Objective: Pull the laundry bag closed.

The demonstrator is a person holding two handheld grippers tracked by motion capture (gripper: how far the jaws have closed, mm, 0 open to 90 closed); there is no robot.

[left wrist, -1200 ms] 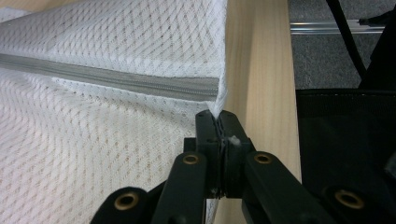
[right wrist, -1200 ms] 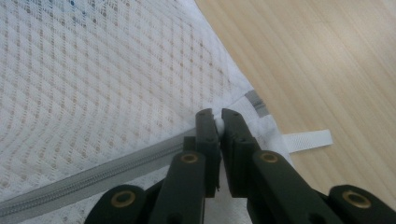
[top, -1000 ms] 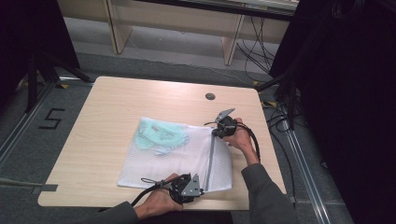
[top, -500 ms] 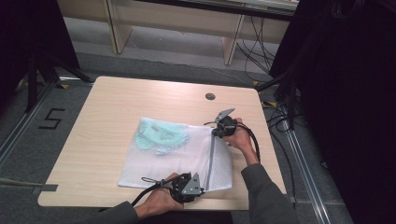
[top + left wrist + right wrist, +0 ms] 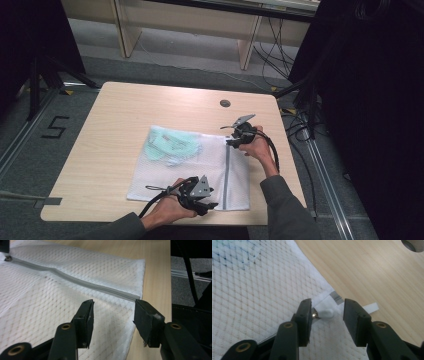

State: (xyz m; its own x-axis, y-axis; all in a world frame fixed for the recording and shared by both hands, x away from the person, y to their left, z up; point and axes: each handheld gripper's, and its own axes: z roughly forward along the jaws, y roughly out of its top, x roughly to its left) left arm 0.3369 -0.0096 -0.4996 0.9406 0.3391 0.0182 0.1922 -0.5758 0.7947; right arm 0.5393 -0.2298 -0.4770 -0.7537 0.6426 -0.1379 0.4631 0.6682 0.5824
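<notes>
A white mesh laundry bag (image 5: 200, 167) lies flat on the table with a mint-green garment (image 5: 170, 145) inside. Its grey zipper (image 5: 226, 175) runs from the far edge to the near edge. My left gripper (image 5: 212, 205) sits at the zipper's near end; its jaws have just been opening and stand apart over the mesh (image 5: 113, 306), pressing on nothing. My right gripper (image 5: 231, 141) is at the far end. Its jaws have also just been opening, and the white zipper pull (image 5: 325, 313) lies loose between them (image 5: 327, 306).
The light wooden table (image 5: 125, 110) has a round cable hole (image 5: 225, 103) near its far edge. Its right edge (image 5: 292, 165) runs close to the bag. Cables trail on the floor at the right, and a shelf unit stands beyond the table.
In the high view both hands stay at the two ends of the zipper, and the bag lies as before. The left gripper has shifted only slightly.
</notes>
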